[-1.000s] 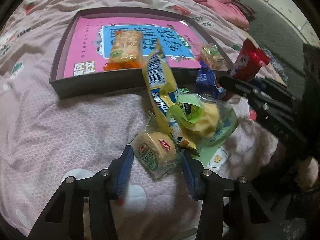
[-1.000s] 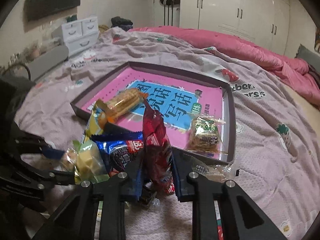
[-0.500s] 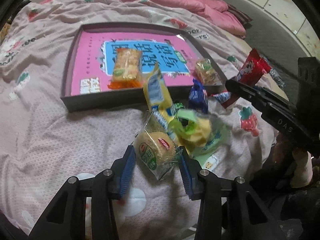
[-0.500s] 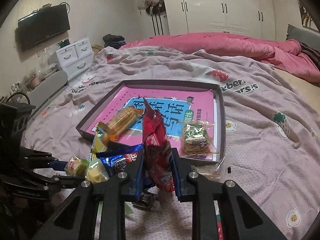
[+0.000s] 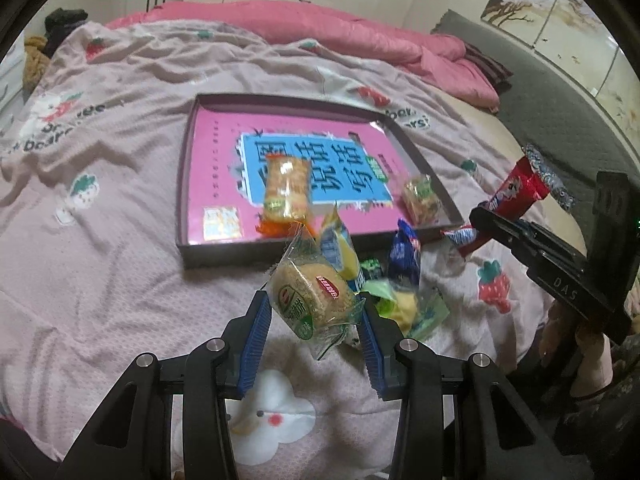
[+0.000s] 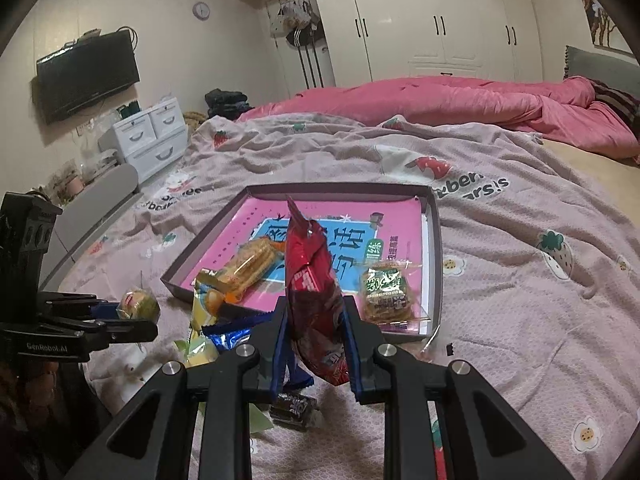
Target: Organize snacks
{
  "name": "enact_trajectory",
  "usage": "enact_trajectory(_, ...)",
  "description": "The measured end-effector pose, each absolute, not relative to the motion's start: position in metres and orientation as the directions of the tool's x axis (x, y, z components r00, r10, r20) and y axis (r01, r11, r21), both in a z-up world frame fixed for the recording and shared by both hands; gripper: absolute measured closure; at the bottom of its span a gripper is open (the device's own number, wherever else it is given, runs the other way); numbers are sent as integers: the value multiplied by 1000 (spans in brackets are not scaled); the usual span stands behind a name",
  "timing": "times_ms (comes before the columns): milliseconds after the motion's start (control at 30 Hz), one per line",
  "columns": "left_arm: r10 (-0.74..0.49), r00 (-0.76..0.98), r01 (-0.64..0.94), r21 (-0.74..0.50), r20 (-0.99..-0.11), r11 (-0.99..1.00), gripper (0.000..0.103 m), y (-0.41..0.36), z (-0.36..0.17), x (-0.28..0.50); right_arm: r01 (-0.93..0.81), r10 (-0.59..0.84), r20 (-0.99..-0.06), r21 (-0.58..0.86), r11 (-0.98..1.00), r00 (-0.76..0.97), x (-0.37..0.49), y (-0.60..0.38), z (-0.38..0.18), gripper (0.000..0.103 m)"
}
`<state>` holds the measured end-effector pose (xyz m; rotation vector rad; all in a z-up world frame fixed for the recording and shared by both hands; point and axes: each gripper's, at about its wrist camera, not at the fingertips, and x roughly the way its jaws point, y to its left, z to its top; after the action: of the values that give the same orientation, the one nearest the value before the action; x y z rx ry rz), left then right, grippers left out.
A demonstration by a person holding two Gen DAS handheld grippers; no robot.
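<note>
We see a big bed with a pale pink sheet that has strawberries on it. A bright pink quilt is bunched up at the far end.

On the sheet lies a flat dark tray with a pink and blue picture inside. A long cracker pack lies in the middle of the tray. A small square cookie pack sits in the tray's near right corner.

Just in front of the tray is a little heap of snacks. It has a yellow bag, a blue bag and a green one, all touching.

Our left gripper has its jaws closed on a round cake pack. The cake is up off the sheet, in front of the tray's near wall.

Our right gripper has its jaws closed on a tall red snack bag. The bag stands up straight, above the heap and next to the tray's near right corner.

A small dark candy lies on the sheet under the right gripper.
</note>
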<state>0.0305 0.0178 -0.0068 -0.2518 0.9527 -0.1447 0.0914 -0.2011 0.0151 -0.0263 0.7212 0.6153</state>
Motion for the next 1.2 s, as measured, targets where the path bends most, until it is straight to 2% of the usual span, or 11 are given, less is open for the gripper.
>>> enact_trajectory(1200,-175,656,-26,-254,-734,967,58,40,19,60,-501,532,-573,230,834,623,99,-208,28,78)
